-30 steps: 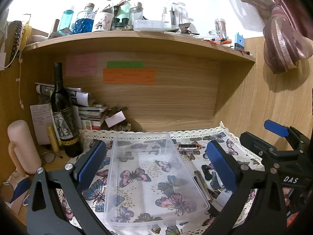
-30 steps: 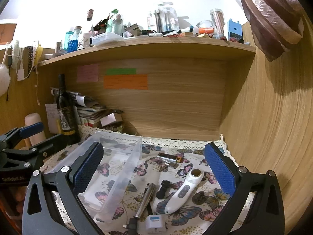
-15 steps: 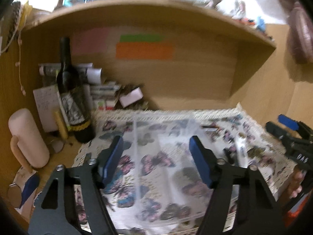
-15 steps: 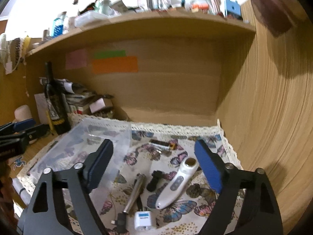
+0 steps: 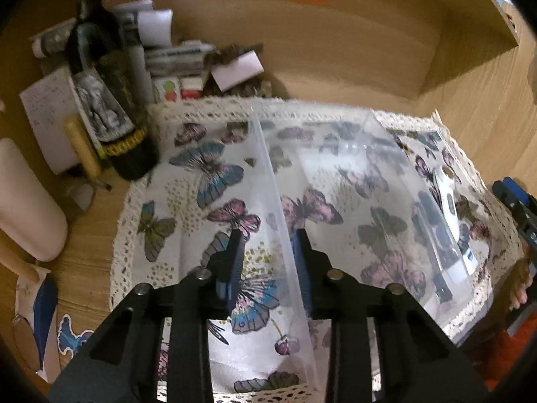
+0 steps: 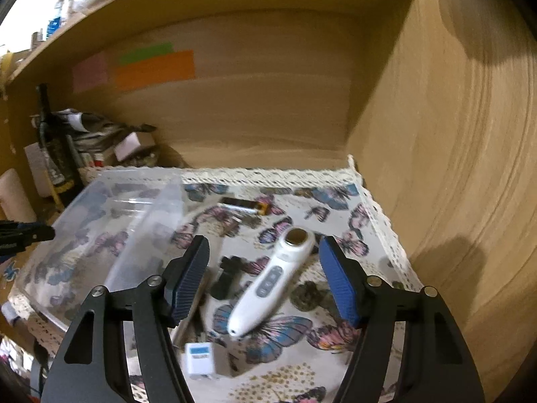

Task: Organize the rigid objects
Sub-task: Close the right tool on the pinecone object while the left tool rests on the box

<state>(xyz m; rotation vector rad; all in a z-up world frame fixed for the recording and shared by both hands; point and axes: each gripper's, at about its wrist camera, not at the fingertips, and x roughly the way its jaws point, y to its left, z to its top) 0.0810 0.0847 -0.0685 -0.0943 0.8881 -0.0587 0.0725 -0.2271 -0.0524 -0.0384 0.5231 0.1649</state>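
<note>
Left gripper straddles the left wall of the clear box; its jaws have just been closing, one pad outside, one inside, narrow gap, not yet visibly pressing the wall. I judge this is to steady the box while it gets loaded. Box sits on the butterfly cloth, bottle just beyond its far-left corner.

Right gripper hangs over the loose items, jaws half spread and just been narrowing, nothing pinched. White wand lies between the pads, below them, tilted, head toward the back. Black clip just left of it, white plug nearer me. Box is beside them, to the left.
</note>
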